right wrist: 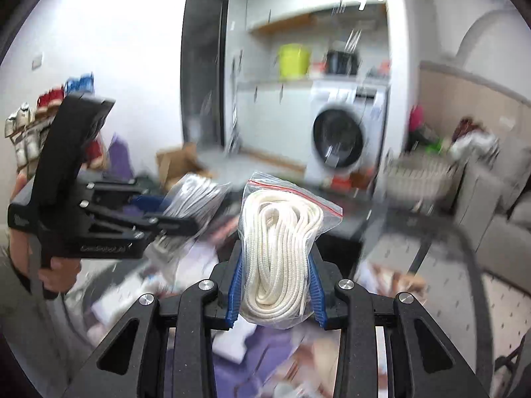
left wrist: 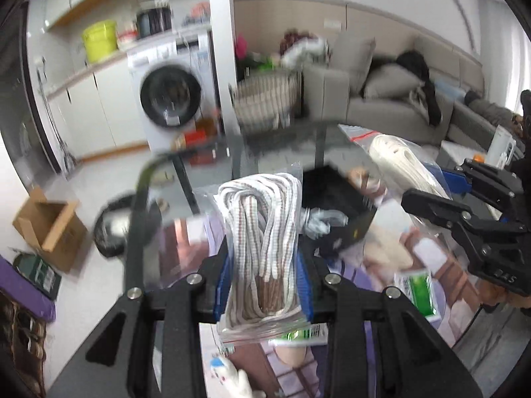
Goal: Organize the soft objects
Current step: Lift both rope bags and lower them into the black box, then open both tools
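Observation:
My left gripper (left wrist: 265, 258) is shut on a clear bag of white-and-brown striped cord (left wrist: 265, 212), which it holds up above the table. My right gripper (right wrist: 277, 252) is shut on a zip bag of cream rope (right wrist: 282, 219), its blue pads pressing on both sides. In the left wrist view the right gripper (left wrist: 431, 187) hangs at the right with the cream rope bag (left wrist: 398, 159). In the right wrist view the left gripper (right wrist: 179, 212) is at the left with the striped cord bag (right wrist: 195, 195), a hand (right wrist: 56, 275) on its grip. Both views are motion-blurred.
A black box (left wrist: 335, 205) sits on the glass table (left wrist: 298, 139), over a purple cloth (right wrist: 265, 358) with small packets, one of them green (left wrist: 418, 292). Beyond stand a washing machine (left wrist: 169, 96), a wicker basket (left wrist: 265, 99) and a grey sofa (left wrist: 391, 106). A cardboard box (left wrist: 49, 225) lies on the floor.

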Action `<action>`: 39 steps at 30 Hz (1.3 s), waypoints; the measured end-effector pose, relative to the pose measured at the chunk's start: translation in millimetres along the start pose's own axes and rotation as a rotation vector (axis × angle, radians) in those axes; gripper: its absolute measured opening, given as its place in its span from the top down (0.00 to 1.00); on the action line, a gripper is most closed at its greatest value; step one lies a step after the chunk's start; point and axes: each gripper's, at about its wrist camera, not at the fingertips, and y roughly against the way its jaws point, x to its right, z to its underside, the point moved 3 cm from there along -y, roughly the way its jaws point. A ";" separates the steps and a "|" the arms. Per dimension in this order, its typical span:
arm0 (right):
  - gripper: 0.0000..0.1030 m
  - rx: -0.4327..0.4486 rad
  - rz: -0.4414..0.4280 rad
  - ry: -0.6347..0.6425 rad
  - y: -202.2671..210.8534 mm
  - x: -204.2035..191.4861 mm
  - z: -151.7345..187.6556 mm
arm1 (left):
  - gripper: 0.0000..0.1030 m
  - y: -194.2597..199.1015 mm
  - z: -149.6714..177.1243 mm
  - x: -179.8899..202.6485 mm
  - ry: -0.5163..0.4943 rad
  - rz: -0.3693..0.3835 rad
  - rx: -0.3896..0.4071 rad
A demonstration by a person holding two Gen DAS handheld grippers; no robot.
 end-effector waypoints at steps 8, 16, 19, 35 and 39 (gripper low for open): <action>0.67 0.226 0.057 -0.018 36.0 -0.8 -6.4 | 0.69 52.5 -10.3 -8.2 -0.020 -0.052 0.287; 0.67 0.324 0.064 0.023 54.2 -11.4 -13.0 | 0.68 52.3 -11.6 -15.4 -0.003 -0.046 0.290; 0.67 0.330 0.063 0.028 58.1 -13.6 -13.4 | 0.68 52.1 -12.8 -18.7 0.007 -0.050 0.292; 0.67 0.315 0.073 0.046 36.1 -11.5 -26.1 | 0.68 29.4 -42.4 -13.6 0.079 -0.055 0.293; 0.67 0.304 0.080 0.052 19.2 -9.6 -36.3 | 0.68 12.2 -54.1 -19.5 0.123 -0.067 0.280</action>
